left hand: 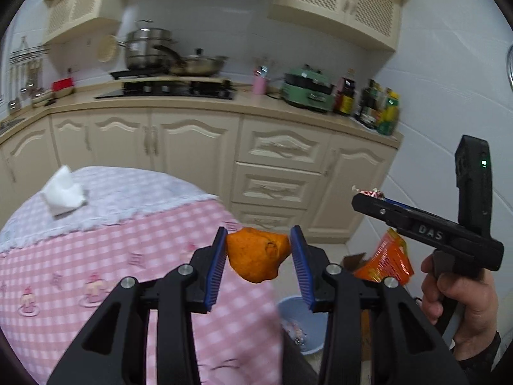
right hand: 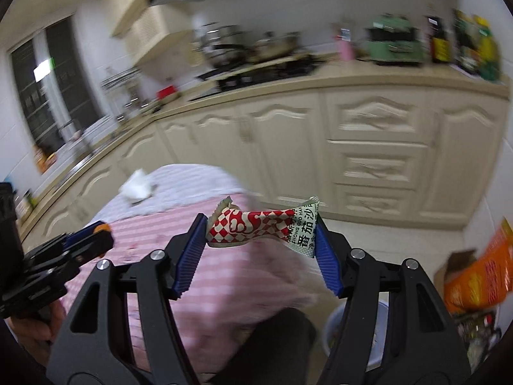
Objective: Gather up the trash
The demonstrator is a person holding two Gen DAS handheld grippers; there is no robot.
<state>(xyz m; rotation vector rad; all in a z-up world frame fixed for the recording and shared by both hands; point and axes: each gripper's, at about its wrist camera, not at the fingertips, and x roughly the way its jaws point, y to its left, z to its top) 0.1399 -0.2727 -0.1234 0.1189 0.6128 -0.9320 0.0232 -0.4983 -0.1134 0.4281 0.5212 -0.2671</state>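
orange, pitted and leathery: a curled piece of peel (left hand: 256,258) clamped between the ribbed blue pads (left hand: 215,272) of the left gripper (left hand: 258,256), held in the air past the near edge of the table (left hand: 96,256) and above a round pale-blue bin (left hand: 301,324) on the floor. crinkled and glossy: a twisted sauce packet (right hand: 263,226), red-and-white checks at one end, white with green print at the other, pinched end to end by the right gripper (right hand: 260,247), its ridged blue pads (right hand: 189,256) pressing on both tips. same packet seen from the left wrist view as a small shiny scrap at the tip of the right gripper (left hand: 368,197), gripped by a bare hand (left hand: 461,301) around a black pistol-style handle, fingers curled, dark sleeve at the wrist. both grippers angled downward beyond the table's right edge. soft pink-and-white checked cloth (left hand: 160,224) over the rounded table, a fuzzy white-lilac section at the far side. crumpled white tissue (left hand: 62,194) sitting near the table's far-left edge. bright orange bag (left hand: 384,256) in a cardboard box on the floor beside the bin. cream carved cabinet doors (left hand: 279,147) behind.
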